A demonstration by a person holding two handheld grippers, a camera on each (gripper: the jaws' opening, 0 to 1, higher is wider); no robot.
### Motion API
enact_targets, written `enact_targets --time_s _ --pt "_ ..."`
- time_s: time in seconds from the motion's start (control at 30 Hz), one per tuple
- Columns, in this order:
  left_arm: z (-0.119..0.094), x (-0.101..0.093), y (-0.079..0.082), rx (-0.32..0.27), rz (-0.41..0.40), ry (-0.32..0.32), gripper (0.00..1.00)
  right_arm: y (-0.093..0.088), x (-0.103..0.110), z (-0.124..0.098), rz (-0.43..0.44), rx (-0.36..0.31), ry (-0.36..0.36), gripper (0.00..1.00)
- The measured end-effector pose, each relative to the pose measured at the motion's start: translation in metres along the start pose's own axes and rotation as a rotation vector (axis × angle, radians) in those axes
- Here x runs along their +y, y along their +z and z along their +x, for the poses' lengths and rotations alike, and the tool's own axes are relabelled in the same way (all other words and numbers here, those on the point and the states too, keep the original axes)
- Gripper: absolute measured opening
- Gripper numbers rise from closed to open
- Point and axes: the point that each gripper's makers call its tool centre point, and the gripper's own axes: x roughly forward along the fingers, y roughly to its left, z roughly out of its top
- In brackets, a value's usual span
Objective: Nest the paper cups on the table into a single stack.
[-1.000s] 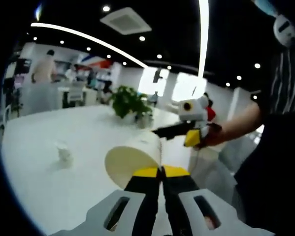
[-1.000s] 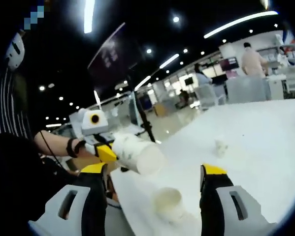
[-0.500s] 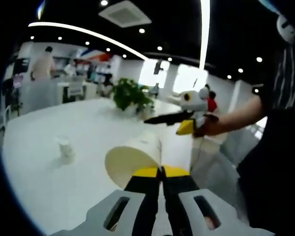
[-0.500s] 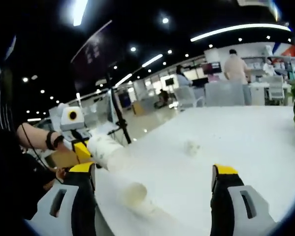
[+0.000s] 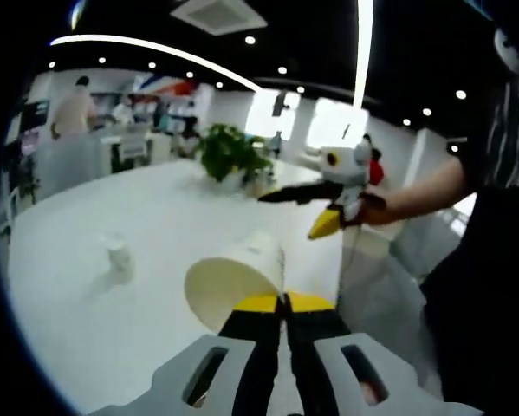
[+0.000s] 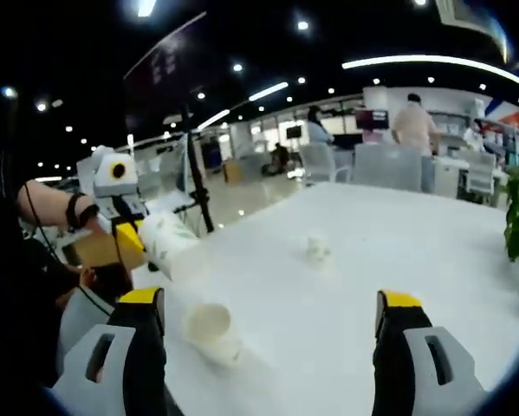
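Now I am holding one paper cup (image 5: pixel 233 286) aloft, cream inside and white outside.
My left gripper (image 5: pixel 284 302) is pinching its rim, jaws clamped together; my right gripper (image 6: pixel 272 305) is hovering wide open over the table (image 6: pixel 398 251), just beyond a second cup (image 6: pixel 209 328) lying on its side.

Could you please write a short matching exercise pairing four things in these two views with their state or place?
1. left gripper
2. right gripper
3. cup lying on its side
4. potted plant

a. open, holding nothing
b. on the white table, mouth toward the right gripper's camera
c. shut on the rim of a paper cup
d. standing at the table's far side

Pairs: 1-c, 2-a, 3-b, 4-d
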Motion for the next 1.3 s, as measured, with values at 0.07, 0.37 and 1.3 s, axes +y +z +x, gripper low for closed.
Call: enact_targets --time_s 0.07,0.37,1.3 --pt "0.000 0.000 0.002 0.011 0.005 -0.005 0.00 -0.002 -0.001 0.001 -0.007 0.008 -0.003 1.00" --pt "0.002 -0.001 -0.009 0.192 0.153 -0.033 0.00 -0.009 -0.006 0.003 -0.025 0.025 -0.018 0.99" --pt "0.018 -0.003 -0.034 0.581 0.603 -0.173 0.00 -0.026 0.002 0.006 -0.054 0.074 -0.023 0.98"
